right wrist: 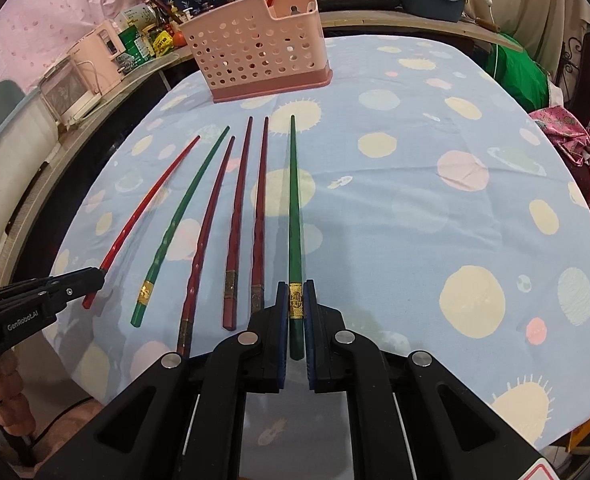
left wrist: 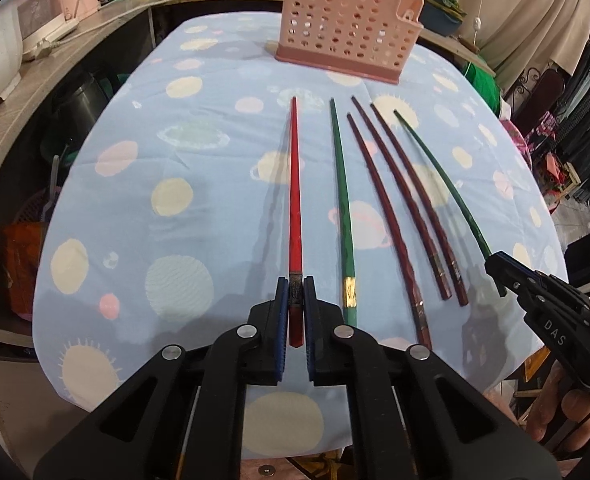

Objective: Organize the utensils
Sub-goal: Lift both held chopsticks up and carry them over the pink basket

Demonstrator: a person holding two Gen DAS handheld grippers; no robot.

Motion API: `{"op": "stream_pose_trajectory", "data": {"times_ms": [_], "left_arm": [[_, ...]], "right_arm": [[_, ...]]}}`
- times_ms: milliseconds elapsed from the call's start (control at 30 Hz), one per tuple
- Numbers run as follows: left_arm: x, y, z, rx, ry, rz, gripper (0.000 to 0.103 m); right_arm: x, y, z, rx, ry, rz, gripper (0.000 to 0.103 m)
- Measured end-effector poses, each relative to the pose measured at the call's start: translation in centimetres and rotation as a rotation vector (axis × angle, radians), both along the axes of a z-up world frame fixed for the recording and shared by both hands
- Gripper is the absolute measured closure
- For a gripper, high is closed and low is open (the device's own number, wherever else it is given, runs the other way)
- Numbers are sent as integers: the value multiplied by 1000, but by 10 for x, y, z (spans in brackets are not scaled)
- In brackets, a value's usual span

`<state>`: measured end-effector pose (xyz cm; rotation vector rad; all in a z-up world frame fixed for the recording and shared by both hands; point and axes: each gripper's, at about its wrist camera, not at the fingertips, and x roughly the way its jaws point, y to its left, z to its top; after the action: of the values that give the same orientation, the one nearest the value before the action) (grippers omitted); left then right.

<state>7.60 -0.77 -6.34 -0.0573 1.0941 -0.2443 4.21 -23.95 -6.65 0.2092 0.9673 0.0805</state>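
Note:
Several chopsticks lie side by side on the blue planet-print tablecloth [left wrist: 167,168]. In the left wrist view my left gripper [left wrist: 295,285] is shut on the thick end of the red chopstick [left wrist: 293,184], whose tip points toward the pink perforated utensil basket [left wrist: 347,36]. My right gripper [right wrist: 296,286] is shut on a green chopstick [right wrist: 294,200] at its gold band. Between the two held sticks lie another green chopstick [right wrist: 179,212] and three dark red chopsticks [right wrist: 241,200]. Each gripper shows in the other's view: the left gripper [right wrist: 95,276] and the right gripper [left wrist: 495,265].
The basket [right wrist: 255,56] stands at the far end of the table and holds a red utensil in its small compartment. A wooden counter [left wrist: 95,28] with appliances and food packs curves round the table's far left. Green cloth [right wrist: 523,72] and pink fabric sit at the right.

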Motion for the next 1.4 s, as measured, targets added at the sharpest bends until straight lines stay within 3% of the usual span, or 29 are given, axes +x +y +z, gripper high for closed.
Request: {"op": "stream_pose_trajectory", "data": {"times_ms": [667,1400], "left_arm": [[49,10,109,-70,-250,76,96],[130,-2,193,-93,-437,95,96]], "right_arm": [[34,-38,111,58,-297,-71,96],[113,-63,181,105,-479,-102,96]]}}
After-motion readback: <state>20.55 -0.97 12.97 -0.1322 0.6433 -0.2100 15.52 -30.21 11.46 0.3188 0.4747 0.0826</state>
